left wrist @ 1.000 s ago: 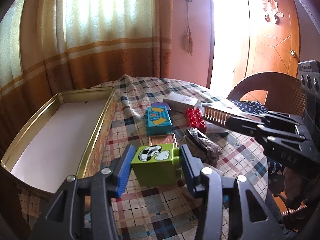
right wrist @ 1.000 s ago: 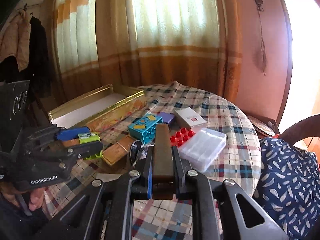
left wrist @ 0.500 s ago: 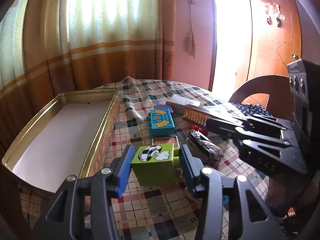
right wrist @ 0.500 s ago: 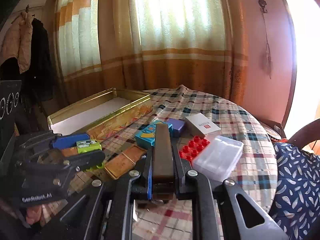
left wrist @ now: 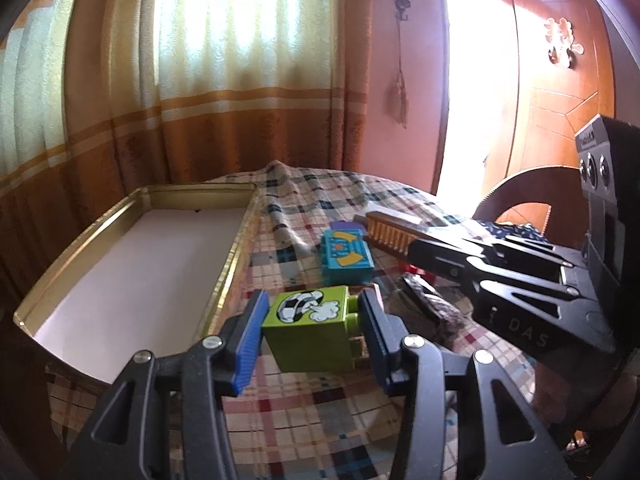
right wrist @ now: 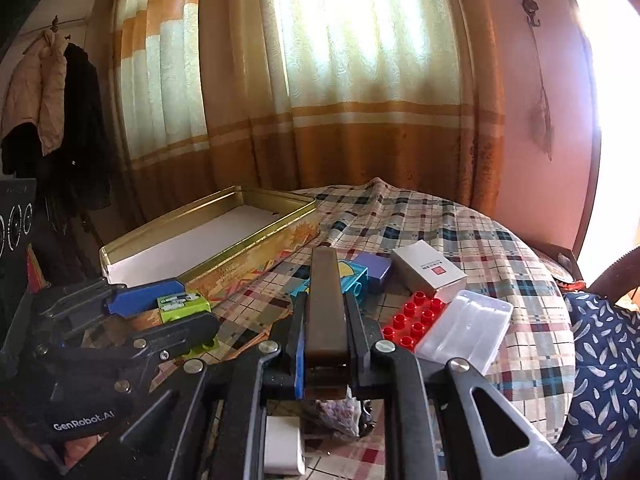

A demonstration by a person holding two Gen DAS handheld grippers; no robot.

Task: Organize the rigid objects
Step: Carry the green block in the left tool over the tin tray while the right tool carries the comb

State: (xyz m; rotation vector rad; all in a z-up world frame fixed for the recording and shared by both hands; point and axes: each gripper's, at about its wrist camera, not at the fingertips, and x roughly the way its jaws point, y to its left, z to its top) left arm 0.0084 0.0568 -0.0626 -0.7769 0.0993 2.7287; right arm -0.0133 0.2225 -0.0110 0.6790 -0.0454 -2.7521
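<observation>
Left gripper [left wrist: 310, 330] clamped on a green block [left wrist: 308, 332], fingers [left wrist: 250, 344] pressing its two side faces so the printed top faces up and the studs point sideways toward the right pad; held clear of the plaid worktop [left wrist: 304, 424], just beside the near corner of the gold tin [left wrist: 236, 268]; probably staged there for a short carry over the rim onto the white lining.

Right gripper [right wrist: 326, 340] closed on a long brown bar [right wrist: 326, 300], apparently a harmonica, gripped at its near end across the narrow width so the length runs forward along the fingers; raised above the clutter, likely bound for the same tin.

Left on the cloth, well short of the tin: blue block [left wrist: 346, 256], purple block [right wrist: 372, 266], white box [right wrist: 428, 268], red brick [right wrist: 414, 320] touching a clear plastic case [right wrist: 466, 332], dark wrapped bundle [left wrist: 432, 308].

Tin open and holding none of the objects; organizing judged barely begun; main risk judged to be the bar's long overhang levering in the grip on the way over the rim.
</observation>
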